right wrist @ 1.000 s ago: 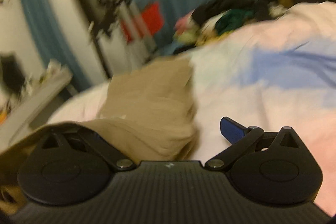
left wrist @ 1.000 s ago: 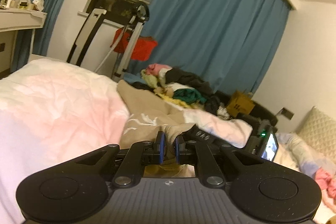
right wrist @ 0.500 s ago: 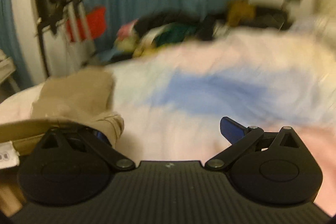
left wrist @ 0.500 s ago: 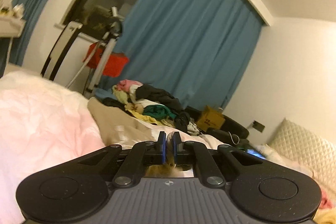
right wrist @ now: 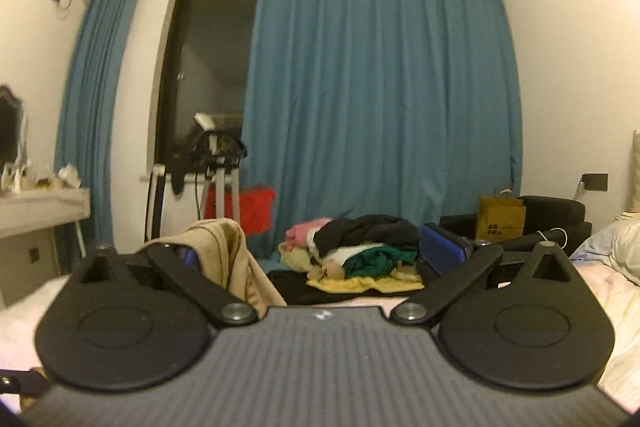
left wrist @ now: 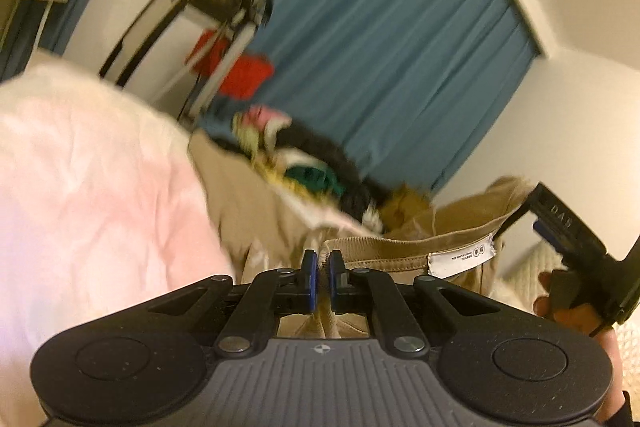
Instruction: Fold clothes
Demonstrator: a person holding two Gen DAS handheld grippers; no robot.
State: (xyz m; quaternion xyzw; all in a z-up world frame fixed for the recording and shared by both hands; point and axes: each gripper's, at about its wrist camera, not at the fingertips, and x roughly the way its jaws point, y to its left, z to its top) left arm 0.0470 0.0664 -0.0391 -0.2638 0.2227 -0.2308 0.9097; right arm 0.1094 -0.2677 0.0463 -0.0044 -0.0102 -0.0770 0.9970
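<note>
Tan trousers (left wrist: 256,211) are lifted off the pink bed (left wrist: 88,187). My left gripper (left wrist: 323,277) is shut on their waistband, whose white label (left wrist: 460,259) shows to the right. The right gripper appears at the right edge of the left wrist view (left wrist: 568,227), with the waistband's other end draped at it. In the right wrist view the right gripper (right wrist: 316,253) stands wide open, and tan cloth (right wrist: 228,259) hangs over its left finger (right wrist: 188,255).
A pile of mixed clothes (right wrist: 360,251) lies beyond the bed in front of blue curtains (right wrist: 380,87). A red bag on a metal stand (right wrist: 252,207), a white shelf (right wrist: 40,207) at left, a yellow paper bag (right wrist: 502,223) and pillows (right wrist: 616,239) at right.
Both grippers have risen off the bed, lifting the trousers' waistband. The right gripper tilted up to face the curtains, and the waistband now stretches between the two grippers.
</note>
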